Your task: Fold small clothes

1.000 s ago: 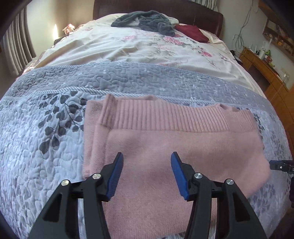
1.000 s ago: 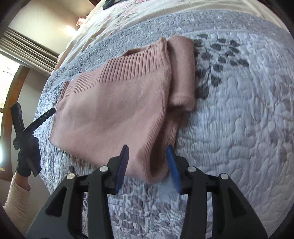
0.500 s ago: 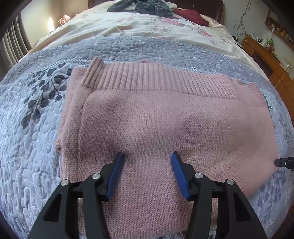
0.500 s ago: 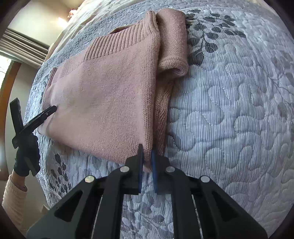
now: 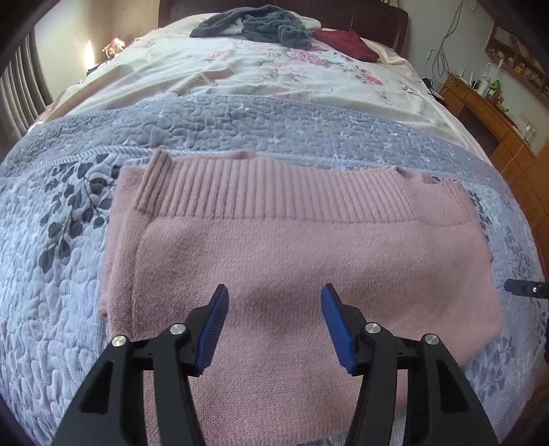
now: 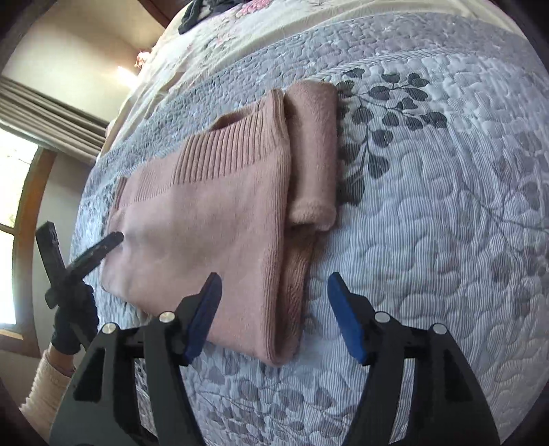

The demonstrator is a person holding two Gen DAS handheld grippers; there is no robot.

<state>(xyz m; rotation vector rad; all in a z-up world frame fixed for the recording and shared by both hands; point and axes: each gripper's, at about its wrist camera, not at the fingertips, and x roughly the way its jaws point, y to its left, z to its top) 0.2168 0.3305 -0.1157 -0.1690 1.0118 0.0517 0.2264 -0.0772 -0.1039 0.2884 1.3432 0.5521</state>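
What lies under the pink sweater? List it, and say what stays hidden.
Under the pink sweater lies the grey quilted bedspread. A folded sleeve pokes out along one edge beneath the top layer. How far it runs underneath is covered by the knit.

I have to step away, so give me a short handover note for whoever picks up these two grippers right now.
Left gripper: open, holding nothing, over the near part of the pink sweater.
Right gripper: open, holding nothing, jaws astride the sweater's near corner edge.
Sweater: lies partly folded on the grey quilted bedspread, ribbed hem at the far side, one sleeve folded along its side.
Other clothes, a grey pile and a dark red piece, lie at the far end of the bed.
Done: sides folded in.
Left: probably one more fold, then the other clothes.
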